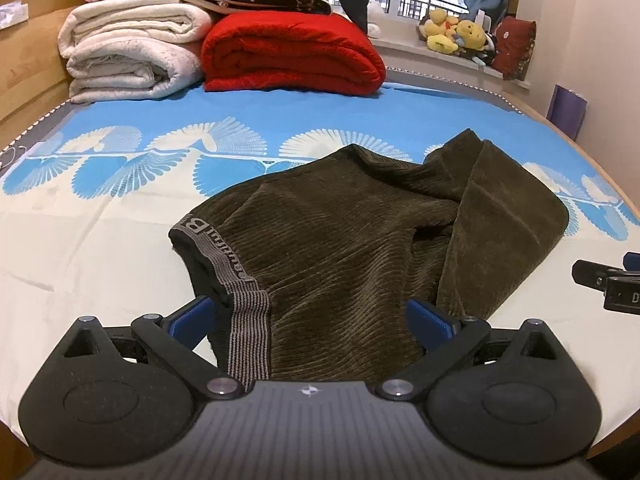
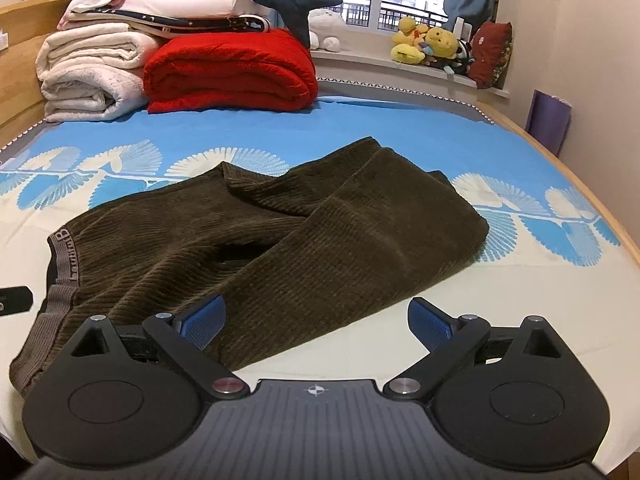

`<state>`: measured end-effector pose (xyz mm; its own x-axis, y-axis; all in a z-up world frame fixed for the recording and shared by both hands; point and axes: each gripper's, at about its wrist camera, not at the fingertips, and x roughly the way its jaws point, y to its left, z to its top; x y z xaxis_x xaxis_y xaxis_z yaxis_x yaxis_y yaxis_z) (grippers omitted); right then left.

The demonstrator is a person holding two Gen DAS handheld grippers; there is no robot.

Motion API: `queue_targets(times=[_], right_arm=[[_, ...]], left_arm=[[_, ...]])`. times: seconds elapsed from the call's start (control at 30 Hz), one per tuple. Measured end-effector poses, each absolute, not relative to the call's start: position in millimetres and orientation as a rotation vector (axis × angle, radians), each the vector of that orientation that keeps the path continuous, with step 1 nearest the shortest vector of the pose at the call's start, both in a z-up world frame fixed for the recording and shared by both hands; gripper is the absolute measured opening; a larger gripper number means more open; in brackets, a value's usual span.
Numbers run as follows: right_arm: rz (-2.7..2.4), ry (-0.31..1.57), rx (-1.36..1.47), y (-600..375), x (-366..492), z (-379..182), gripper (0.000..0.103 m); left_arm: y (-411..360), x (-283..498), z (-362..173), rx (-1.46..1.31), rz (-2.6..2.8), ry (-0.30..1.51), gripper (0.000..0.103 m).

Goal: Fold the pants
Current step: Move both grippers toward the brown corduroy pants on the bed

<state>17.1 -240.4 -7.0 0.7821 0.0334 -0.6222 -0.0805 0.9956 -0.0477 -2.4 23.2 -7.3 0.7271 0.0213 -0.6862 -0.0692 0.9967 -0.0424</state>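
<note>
Dark olive corduroy pants lie loosely bunched on the bed, with a grey striped waistband at the left and one leg folded back over the body. My left gripper is open, its blue pads spread either side of the waist end, over the cloth. In the right wrist view the same pants spread across the middle. My right gripper is open too; its left pad sits over the lower edge of the leg, its right pad over bare sheet. The right gripper's tip shows at the left view's right edge.
The bed sheet is cream near me and blue with white fan prints farther off. Folded white blankets and a red blanket are stacked at the head. Plush toys line the windowsill. A wooden bed frame runs along the right.
</note>
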Motion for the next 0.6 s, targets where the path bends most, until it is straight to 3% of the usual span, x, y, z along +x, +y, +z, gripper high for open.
queue_targets(times=[0.6], right_arm=[[0.075, 0.675, -0.054, -239.8, 19.1, -8.0, 0.095]], left_arm=[[14.2, -3.1, -9.7, -0.056, 0.025, 0.768, 0.100]])
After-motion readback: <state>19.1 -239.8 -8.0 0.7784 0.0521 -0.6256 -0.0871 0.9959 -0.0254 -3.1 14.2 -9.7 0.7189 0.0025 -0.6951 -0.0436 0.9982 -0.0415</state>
